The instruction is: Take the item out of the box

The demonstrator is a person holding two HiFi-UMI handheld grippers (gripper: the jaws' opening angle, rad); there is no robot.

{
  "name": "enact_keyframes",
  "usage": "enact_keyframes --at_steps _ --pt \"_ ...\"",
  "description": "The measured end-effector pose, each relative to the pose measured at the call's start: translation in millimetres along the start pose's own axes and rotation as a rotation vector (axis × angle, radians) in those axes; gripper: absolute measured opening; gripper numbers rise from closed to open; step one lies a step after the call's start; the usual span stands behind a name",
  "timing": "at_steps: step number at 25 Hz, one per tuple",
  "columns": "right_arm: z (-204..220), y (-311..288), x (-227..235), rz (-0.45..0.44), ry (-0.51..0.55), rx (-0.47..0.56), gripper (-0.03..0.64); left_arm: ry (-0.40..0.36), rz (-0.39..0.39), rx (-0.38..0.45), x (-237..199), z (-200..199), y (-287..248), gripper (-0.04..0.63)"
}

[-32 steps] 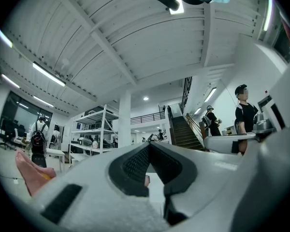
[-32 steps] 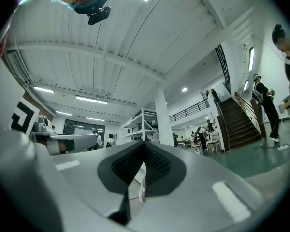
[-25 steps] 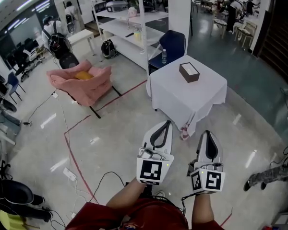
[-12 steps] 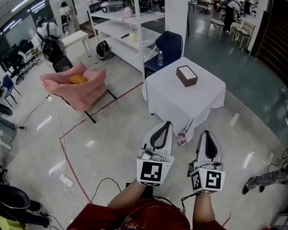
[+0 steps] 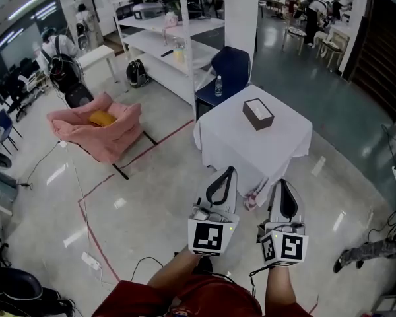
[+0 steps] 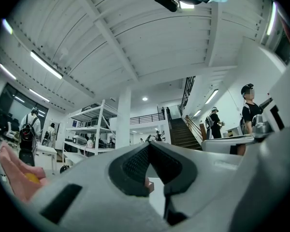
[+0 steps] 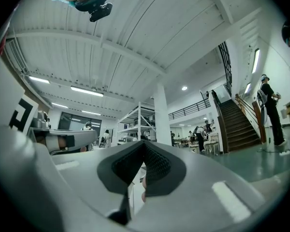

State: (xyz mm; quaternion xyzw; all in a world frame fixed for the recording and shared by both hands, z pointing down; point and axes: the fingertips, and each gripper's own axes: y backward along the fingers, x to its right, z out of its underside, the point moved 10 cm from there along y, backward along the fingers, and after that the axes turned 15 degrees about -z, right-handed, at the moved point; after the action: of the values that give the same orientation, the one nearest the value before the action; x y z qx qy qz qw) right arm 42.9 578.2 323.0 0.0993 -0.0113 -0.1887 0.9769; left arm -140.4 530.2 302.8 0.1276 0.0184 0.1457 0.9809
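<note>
Brown box [image 5: 259,113], one only, is sitting on the white-clothed counter [image 5: 224,137], towards its far side and well apart from both hand-held grippers. Its long axis is running diagonally in the head view, far-left to near-right, with the pale-panelled top facing up; the item inside is not showing. Two hand-held grippers are hanging over the floor [image 5: 158,197] short of the counter, side by side, both pointing towards it. Left hand-held gripper [image 5: 231,170] is showing its jaws pressed together with nothing between them; right hand-held gripper [image 5: 282,183] is likewise pressed together and empty. One blue chair [image 5: 228,68] is standing just behind the counter with one bottle [image 5: 218,86] at its seat. One pink cushioned seat [image 5: 99,129] is lying off to the left.
</note>
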Motion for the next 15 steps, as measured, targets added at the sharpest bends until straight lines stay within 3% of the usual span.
enact_keyframes --at_steps 15 --pt "10 -118 -15 -0.006 0.053 -0.05 0.002 0.009 0.016 0.039 -86 6 -82 0.003"
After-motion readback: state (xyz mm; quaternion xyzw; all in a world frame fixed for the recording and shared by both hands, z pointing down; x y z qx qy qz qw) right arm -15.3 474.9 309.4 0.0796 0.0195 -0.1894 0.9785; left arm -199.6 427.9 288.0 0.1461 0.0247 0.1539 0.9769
